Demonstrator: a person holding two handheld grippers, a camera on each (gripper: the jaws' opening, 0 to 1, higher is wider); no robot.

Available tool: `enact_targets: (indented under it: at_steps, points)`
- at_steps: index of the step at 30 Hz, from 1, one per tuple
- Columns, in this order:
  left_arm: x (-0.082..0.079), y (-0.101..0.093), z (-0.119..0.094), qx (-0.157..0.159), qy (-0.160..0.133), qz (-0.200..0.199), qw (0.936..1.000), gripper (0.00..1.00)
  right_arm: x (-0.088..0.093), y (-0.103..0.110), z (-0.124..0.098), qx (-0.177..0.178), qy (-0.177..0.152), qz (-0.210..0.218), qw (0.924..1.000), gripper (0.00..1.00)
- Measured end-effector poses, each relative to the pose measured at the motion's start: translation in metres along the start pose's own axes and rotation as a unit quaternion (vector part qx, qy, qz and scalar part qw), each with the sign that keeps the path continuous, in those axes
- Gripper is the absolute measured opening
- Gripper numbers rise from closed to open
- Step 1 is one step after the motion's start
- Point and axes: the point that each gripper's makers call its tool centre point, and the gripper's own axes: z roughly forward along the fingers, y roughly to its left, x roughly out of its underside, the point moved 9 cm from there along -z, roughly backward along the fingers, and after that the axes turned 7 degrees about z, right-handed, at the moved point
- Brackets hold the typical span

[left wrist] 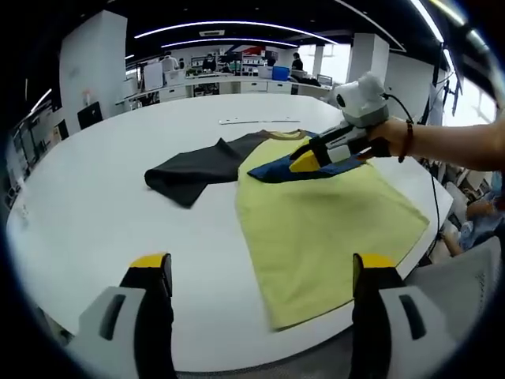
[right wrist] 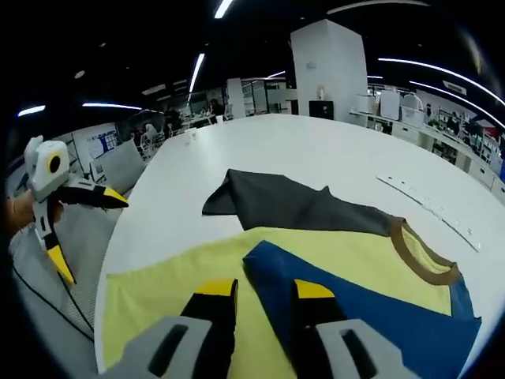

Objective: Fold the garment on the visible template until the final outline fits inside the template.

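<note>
Right gripper (left wrist: 309, 158) on blue sleeve (right wrist: 371, 308) of unlabelled garment (left wrist: 331, 221)

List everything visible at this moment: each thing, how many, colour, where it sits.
Garment: one, a yellow-green T-shirt with a blue sleeve, a dark grey sleeve and a brown collar; lies flat on the table, blue sleeve folded over the body, grey sleeve spread out.
Table: one, white, large and rounded, under the garment.
Strip: one, white, on the table beyond the collar; too small to tell what it is.
Chair: one, grey, beyond the table's edge.
Right gripper: one, grey with yellow tips, over the blue sleeve, jaws close together; a grip cannot be told.
Left gripper: one, same colours, jaws wide apart, near the table's edge.
Hand: one, holds the right gripper.
</note>
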Motion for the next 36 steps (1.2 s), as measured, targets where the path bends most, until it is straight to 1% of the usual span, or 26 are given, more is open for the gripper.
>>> enact_targets:
  at_steps: [4, 9, 12, 17, 21, 24, 27, 28, 29, 31, 32, 33, 34, 35, 36]
  points:
    - [0.0, 0.001, 0.0, -0.001, 0.0, -0.001, 1.0, 0.92, 0.002, -0.004, 0.007, -0.007, 0.006, 0.012, 0.9999, 0.23]
    - [-0.001, 0.0, 0.001, 0.0, 0.0, 0.0, 1.0, 0.92, 0.006, -0.002, 0.009, -0.021, 0.012, 0.033, 0.9992, 0.23]
    - [-0.001, 0.001, 0.001, 0.0, 0.001, 0.0, 1.0, 0.92, 0.008, 0.007, 0.009, -0.037, 0.018, 0.027, 0.9988, 0.22]
    - [-0.001, 0.0, 0.002, 0.003, 0.003, 0.002, 1.0, 0.92, 0.015, 0.029, 0.006, -0.08, 0.037, 0.004, 0.9961, 0.2]
    - [-0.002, -0.001, 0.003, 0.005, 0.003, 0.005, 1.0, 0.92, 0.023, 0.039, 0.005, -0.087, 0.053, -0.011, 0.9948, 0.2]
    - [-0.002, -0.002, 0.003, 0.007, 0.002, 0.005, 1.0, 0.91, 0.028, 0.041, 0.006, -0.087, 0.056, -0.01, 0.9946, 0.21]
    - [-0.002, -0.002, 0.002, 0.007, 0.001, 0.007, 1.0, 0.92, 0.033, 0.04, 0.007, -0.084, 0.058, 0.007, 0.9947, 0.21]
    - [-0.002, -0.002, 0.001, 0.007, 0.001, 0.006, 1.0, 0.92, 0.032, 0.04, 0.007, -0.085, 0.05, 0.012, 0.9951, 0.2]
    - [-0.002, -0.002, 0.001, 0.007, 0.001, 0.006, 1.0, 0.92, 0.031, 0.039, 0.006, -0.085, 0.047, 0.034, 0.9947, 0.2]
    - [-0.001, -0.002, 0.0, 0.007, 0.002, 0.006, 1.0, 0.92, 0.03, 0.038, 0.005, -0.078, 0.042, 0.034, 0.9955, 0.21]
    - [-0.001, -0.001, 0.0, 0.006, 0.002, 0.006, 1.0, 0.92, 0.028, 0.036, 0.002, -0.062, 0.033, 0.023, 0.9973, 0.23]
    - [-0.001, -0.001, 0.0, 0.006, 0.001, 0.006, 1.0, 0.92, 0.026, 0.034, -0.001, -0.053, 0.028, 0.021, 0.998, 0.26]
    - [-0.002, -0.001, 0.0, 0.006, -0.001, 0.005, 1.0, 0.92, 0.023, 0.031, -0.004, -0.037, 0.016, 0.022, 0.999, 0.29]
    - [-0.002, -0.002, 0.0, 0.005, -0.001, 0.005, 1.0, 0.92, 0.022, 0.029, -0.006, -0.032, 0.011, 0.02, 0.9992, 0.33]
    - [-0.002, -0.001, 0.001, 0.005, -0.002, 0.006, 1.0, 0.93, 0.018, 0.022, -0.013, -0.014, -0.008, 0.015, 0.9998, 0.37]
